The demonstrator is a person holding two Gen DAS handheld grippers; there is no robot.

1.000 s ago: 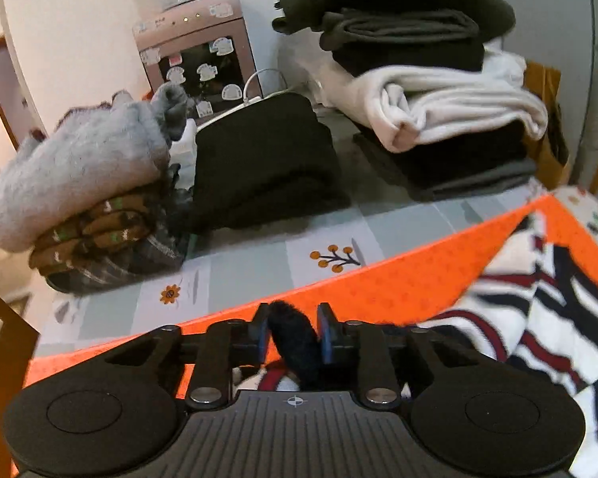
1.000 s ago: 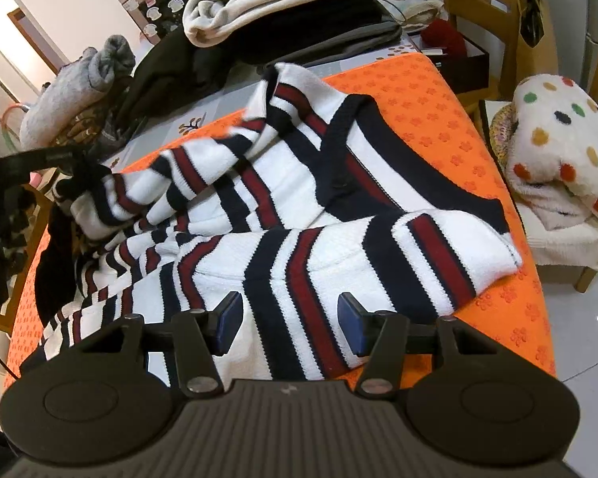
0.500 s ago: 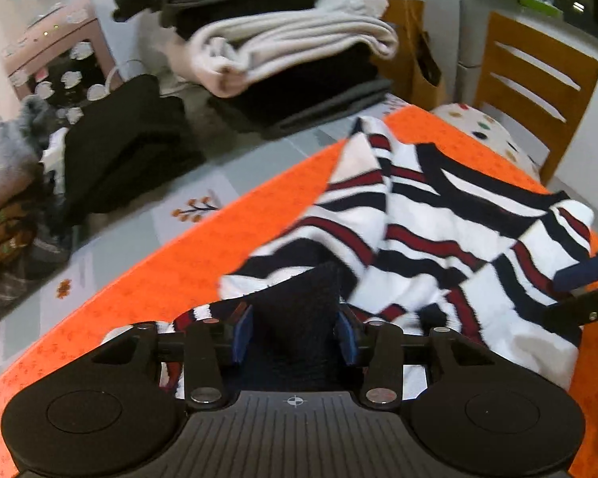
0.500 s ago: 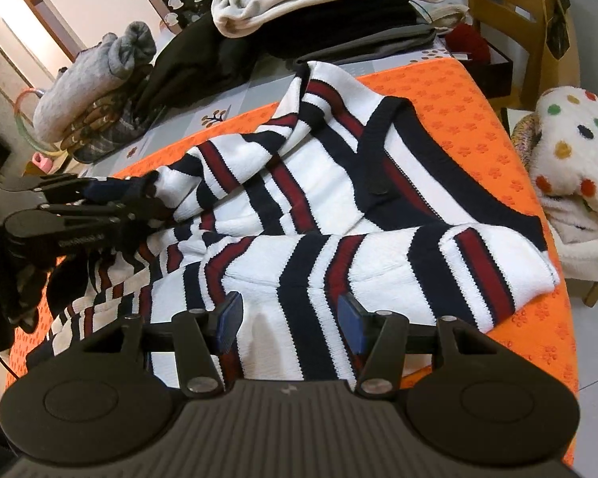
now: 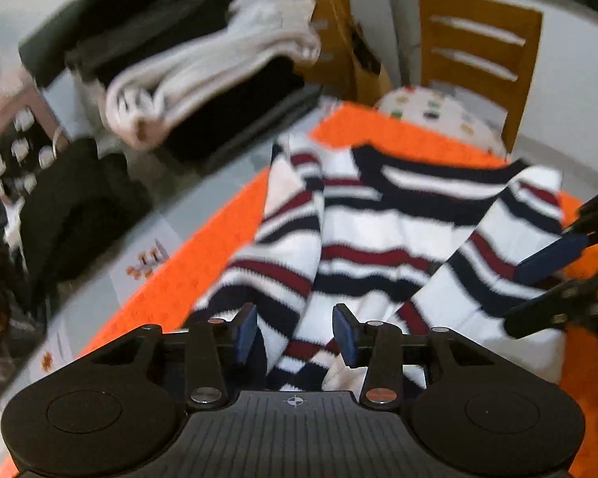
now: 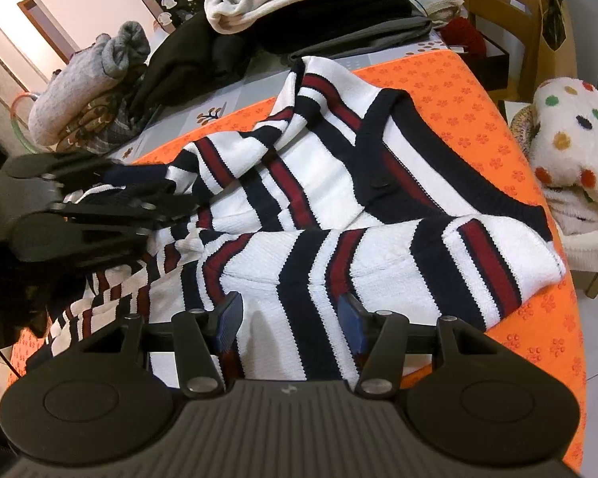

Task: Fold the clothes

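Observation:
A white cardigan with navy and red stripes [image 6: 339, 199] lies on the orange mat [image 6: 458, 111], one sleeve folded across its front. My left gripper [image 5: 295, 330] hovers over the near end of the other sleeve [image 5: 283, 247]. Its jaws are closing, but the pads stand apart from the striped cloth below them. In the right wrist view the left gripper [image 6: 179, 191] sits at the cardigan's left side beside a navy cuff. My right gripper [image 6: 291, 318] stands open just above the folded sleeve, holding nothing; it also shows at the edge of the left wrist view [image 5: 546, 286].
A tall stack of folded clothes [image 6: 319, 0] stands at the back, with a black garment [image 6: 191, 55] and a grey pile [image 6: 83, 79] to its left. A wooden chair [image 5: 478, 51] and a polka-dot cushion [image 6: 574, 139] are past the table's right edge.
The left gripper swung from the back of the mat over onto the cardigan, bringing the navy-cuffed sleeve with it, and its jaws then parted off the cuff. The right gripper stayed put.

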